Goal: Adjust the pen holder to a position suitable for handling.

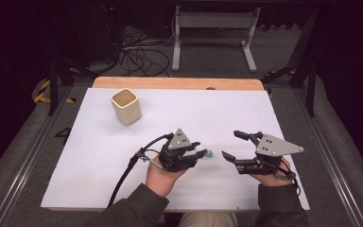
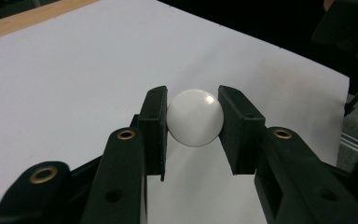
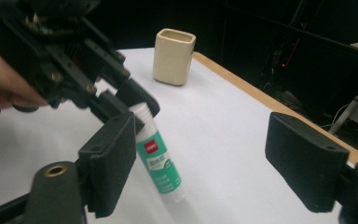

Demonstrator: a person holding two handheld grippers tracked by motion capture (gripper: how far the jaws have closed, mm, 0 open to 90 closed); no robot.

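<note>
A glue stick with a white cap and a green and white label (image 3: 158,163) hangs tilted just above the white board (image 1: 227,109). My left gripper (image 1: 196,152) is shut on its cap end, and the round white cap (image 2: 195,116) is pressed between both pads in the left gripper view. The stick's green end (image 1: 208,153) pokes out to the right in the high view. My right gripper (image 1: 230,144) stands open a short way to the right of the stick, nothing between its fingers. In the right gripper view the stick lies just beyond the left jaw of my right gripper (image 3: 209,158).
A cream square cup (image 1: 125,106) stands upright at the board's far left, also far off in the right gripper view (image 3: 173,56). A wooden table edge (image 1: 179,83) runs behind the board. Cables and a metal stand lie on the floor beyond.
</note>
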